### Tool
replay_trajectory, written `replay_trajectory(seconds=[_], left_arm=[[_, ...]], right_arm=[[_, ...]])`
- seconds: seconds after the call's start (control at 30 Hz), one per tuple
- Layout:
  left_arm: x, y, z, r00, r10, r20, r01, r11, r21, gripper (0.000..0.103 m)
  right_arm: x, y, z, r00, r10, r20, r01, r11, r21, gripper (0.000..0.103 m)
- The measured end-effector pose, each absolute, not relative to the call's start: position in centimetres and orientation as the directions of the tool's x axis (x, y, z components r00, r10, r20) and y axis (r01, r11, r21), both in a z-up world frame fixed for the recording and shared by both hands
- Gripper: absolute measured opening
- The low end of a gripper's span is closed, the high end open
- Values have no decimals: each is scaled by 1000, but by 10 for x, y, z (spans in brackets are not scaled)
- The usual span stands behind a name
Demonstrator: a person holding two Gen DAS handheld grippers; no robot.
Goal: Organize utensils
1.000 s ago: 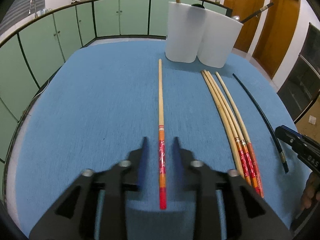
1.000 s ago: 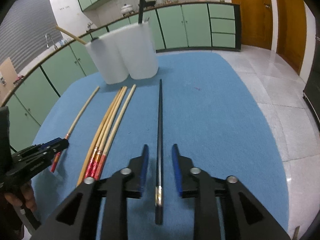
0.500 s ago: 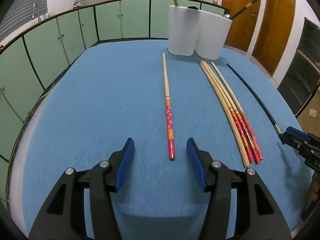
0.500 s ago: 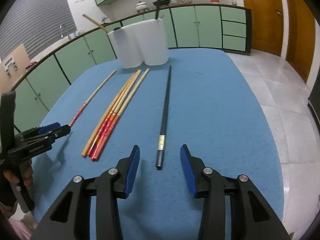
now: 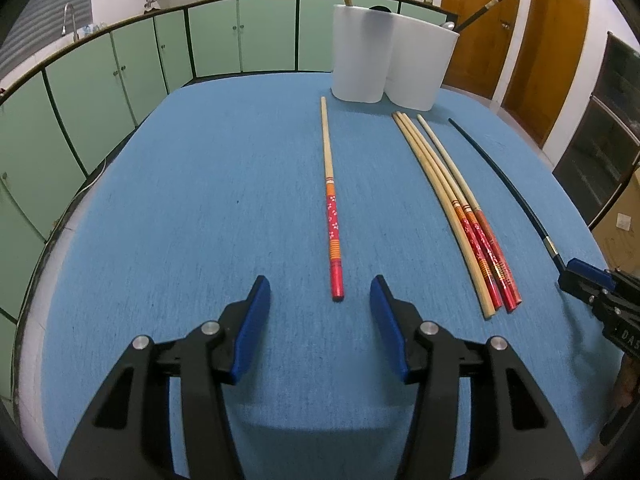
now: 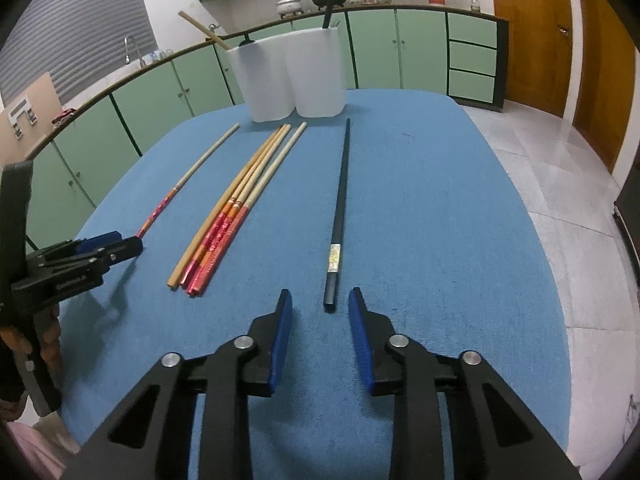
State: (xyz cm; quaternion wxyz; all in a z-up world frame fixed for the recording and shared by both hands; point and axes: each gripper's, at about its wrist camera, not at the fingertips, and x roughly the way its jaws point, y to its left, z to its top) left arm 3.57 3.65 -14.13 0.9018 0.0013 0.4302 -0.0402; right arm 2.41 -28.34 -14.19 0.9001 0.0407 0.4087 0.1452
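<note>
Left gripper (image 5: pixel 318 294) fingers hanging released behind a red-ended bamboo chopstick (image 5: pixel 330 196), right gripper (image 6: pixel 320 304) fingers closing, gripping nothing, behind a slim black chopstick (image 6: pixel 340 208), both lying on the blue cloth-covered desk (image 5: pixel 180 208).

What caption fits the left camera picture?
Open left gripper faces a lone red-ended chopstick on the blue table.

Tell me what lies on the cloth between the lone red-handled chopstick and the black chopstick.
Three bamboo chopsticks bunched together lie between the lone red-handled chopstick and the black chopstick, seen in both wrist views.
</note>
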Motion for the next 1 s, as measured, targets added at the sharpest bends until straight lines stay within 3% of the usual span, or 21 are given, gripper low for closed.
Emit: replay_trajectory(seconds=[0.37,0.63,0.8,1.0], left_arm=[[39,36,-143,625,-97,-774,72,995,-66,44],[39,31,-143,625,-105,-773,86,994,-66,25],[39,24,-144,622,-101,-777,102,994,-47,6],[38,22,-143,625,-77,-777,87,996,-29,5]], right_arm=[[29,-272,-144,627,248,-738,-226,965,133,14],[30,-270,-145,628,243,-739,-216,967,134,13],[31,-273,-145,626,254,-738,-209,966,155,13],[34,-279,-146,622,271,-735,-189,962,195,7]])
